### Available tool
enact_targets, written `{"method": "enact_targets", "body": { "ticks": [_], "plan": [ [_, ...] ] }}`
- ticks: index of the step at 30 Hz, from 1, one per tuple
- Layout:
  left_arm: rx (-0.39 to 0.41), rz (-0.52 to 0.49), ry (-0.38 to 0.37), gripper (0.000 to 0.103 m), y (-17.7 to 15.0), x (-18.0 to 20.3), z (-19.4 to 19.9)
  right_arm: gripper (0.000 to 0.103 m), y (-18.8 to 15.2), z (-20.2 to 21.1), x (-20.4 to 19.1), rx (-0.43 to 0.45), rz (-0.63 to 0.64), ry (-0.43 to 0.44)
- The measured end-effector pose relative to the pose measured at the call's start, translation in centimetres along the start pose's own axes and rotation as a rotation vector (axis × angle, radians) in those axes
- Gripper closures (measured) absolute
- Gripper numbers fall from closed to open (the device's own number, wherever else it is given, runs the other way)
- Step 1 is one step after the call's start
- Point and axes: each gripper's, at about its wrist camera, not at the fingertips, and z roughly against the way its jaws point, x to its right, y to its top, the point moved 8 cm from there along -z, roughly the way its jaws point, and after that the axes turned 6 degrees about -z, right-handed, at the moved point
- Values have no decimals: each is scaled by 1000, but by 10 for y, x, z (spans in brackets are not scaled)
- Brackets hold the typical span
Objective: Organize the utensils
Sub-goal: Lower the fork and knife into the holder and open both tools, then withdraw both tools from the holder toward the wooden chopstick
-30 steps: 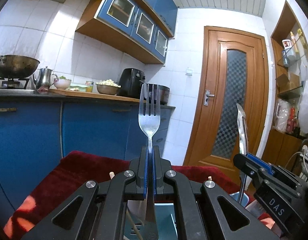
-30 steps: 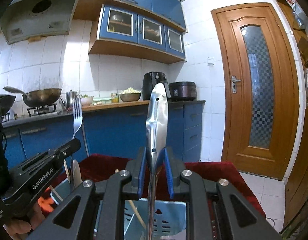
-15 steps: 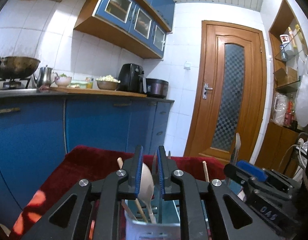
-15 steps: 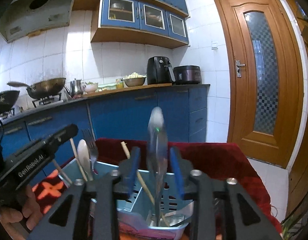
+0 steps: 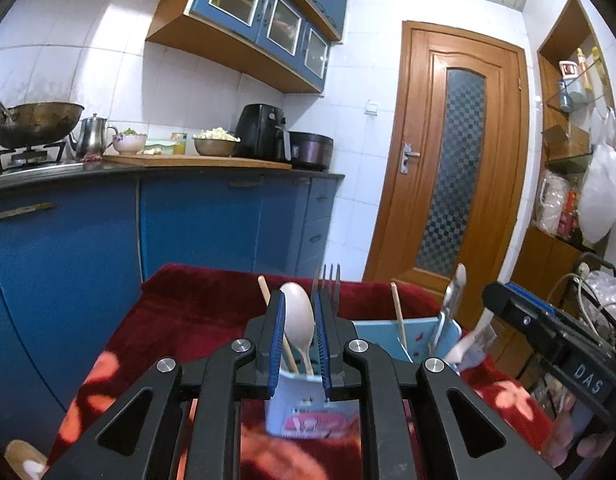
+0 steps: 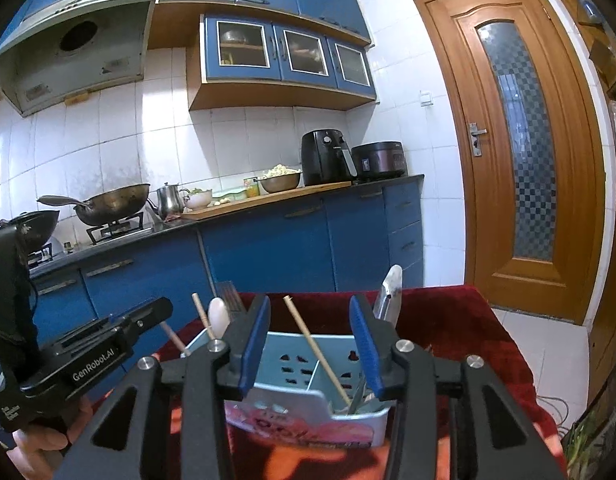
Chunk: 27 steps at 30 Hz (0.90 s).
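Utensils stand sorted in the pale blue caddy [image 6: 339,420] on the red cloth [image 6: 459,320]: tongs [image 6: 389,292], fork [image 5: 327,280], spoon [image 5: 298,314], chopsticks [image 6: 311,344]. Both drops look done. Right gripper [image 6: 313,340] gapes empty; left gripper [image 5: 300,344] stands narrowly parted, gripping nothing.

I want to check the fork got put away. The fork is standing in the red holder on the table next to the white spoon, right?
Almost. The holder is light blue, not red; the red is the cloth under it. The left wrist view shows the fork standing in it beside the white spoon.
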Motion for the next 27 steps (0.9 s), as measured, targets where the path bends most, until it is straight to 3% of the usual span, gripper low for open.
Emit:
{"method": "enact_targets", "body": {
  "ticks": [12, 27],
  "plan": [
    [-123, -21, 11, 88, -23, -7, 41, 58, -18, 35, -18, -68, -26, 2],
    [-270, -50, 36, 88, -62, -24, 66, 58, -73, 46, -20, -284, -65, -22]
  ]
}}
